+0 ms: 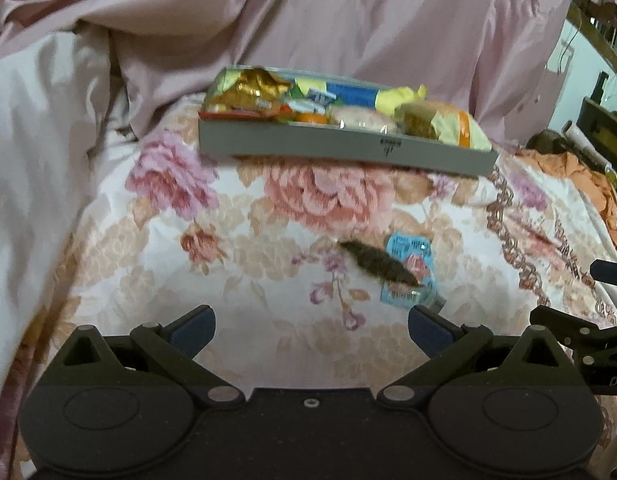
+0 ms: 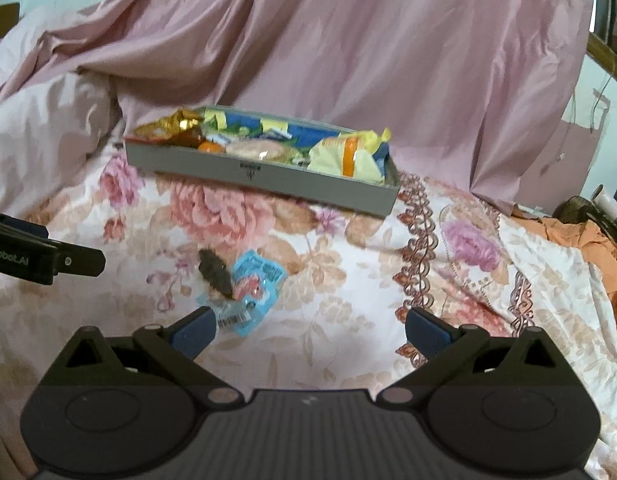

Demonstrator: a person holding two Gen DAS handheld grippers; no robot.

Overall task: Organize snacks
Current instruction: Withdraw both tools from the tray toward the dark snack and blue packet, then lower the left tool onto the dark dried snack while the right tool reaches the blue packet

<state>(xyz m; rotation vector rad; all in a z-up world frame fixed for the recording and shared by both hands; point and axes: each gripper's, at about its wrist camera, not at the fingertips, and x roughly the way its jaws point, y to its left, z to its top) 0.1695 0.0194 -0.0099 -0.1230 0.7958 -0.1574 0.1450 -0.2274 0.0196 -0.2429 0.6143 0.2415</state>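
Note:
A grey shallow box (image 1: 348,152) full of snack packets stands on the floral bedspread, also in the right wrist view (image 2: 260,176). In front of it lies a light blue snack packet (image 1: 408,272) with a dark brown oblong snack (image 1: 376,262) across it; both also show in the right wrist view: the packet (image 2: 256,284) and the brown snack (image 2: 216,272). My left gripper (image 1: 310,330) is open and empty, just short of the packet. My right gripper (image 2: 310,330) is open and empty, its left fingertip (image 2: 194,330) beside the packet's near corner.
Pink satin bedding (image 1: 308,12) is heaped behind the box. Orange cloth (image 2: 604,248) and dark clutter lie at the bed's right edge. Each gripper shows at the side of the other's view: the right one (image 1: 588,344), the left one (image 2: 48,258).

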